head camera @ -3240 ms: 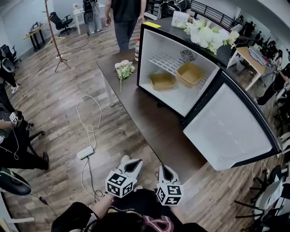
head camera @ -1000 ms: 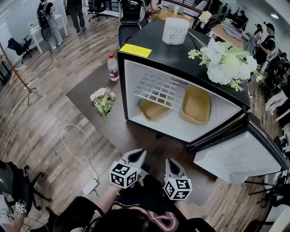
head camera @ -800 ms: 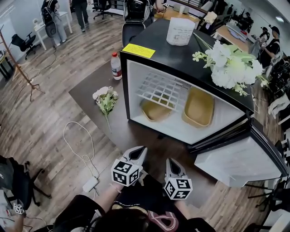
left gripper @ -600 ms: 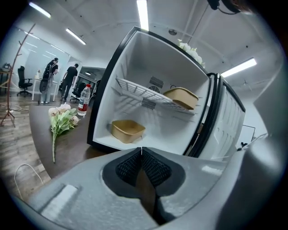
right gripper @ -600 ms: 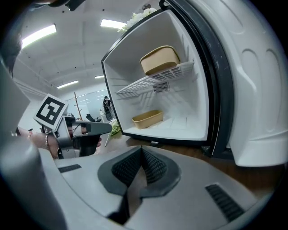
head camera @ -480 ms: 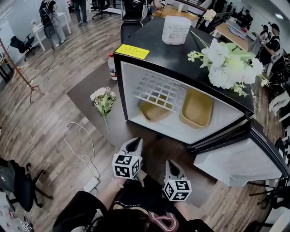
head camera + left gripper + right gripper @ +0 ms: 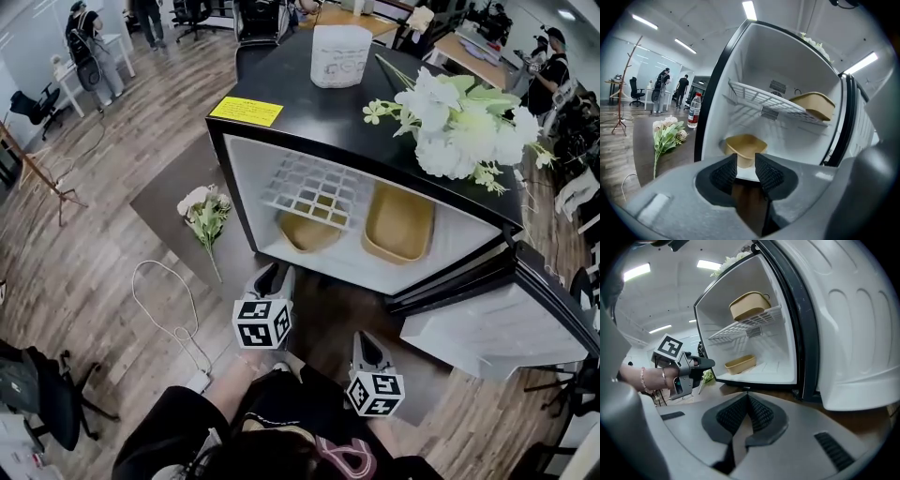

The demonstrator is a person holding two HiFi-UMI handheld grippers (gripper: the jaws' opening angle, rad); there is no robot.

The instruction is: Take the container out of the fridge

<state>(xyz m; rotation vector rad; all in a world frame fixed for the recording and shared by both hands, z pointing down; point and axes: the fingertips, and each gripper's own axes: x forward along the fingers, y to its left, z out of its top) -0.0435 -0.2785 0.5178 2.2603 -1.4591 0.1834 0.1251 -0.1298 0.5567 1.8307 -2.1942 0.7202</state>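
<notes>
The black fridge stands open on the dark table. A tan container lies on its floor at the left, under the wire shelf. A second tan container rests on the shelf at the right. My left gripper is just in front of the fridge's lower left edge. It points at the floor container, short of it. Its jaws have just been opening and hold nothing between the pads. My right gripper hangs further back, shut and empty, facing the opening.
The fridge door swings out to the right. White flowers, a yellow note and a white pack sit on the fridge top. A flower bunch and a water bottle are on the table at the left. A cable lies on the floor.
My left gripper has moved forward to the fridge's front edge and its jaws have parted. The right gripper has dropped back slightly. The head view has drawn closer to the fridge.
</notes>
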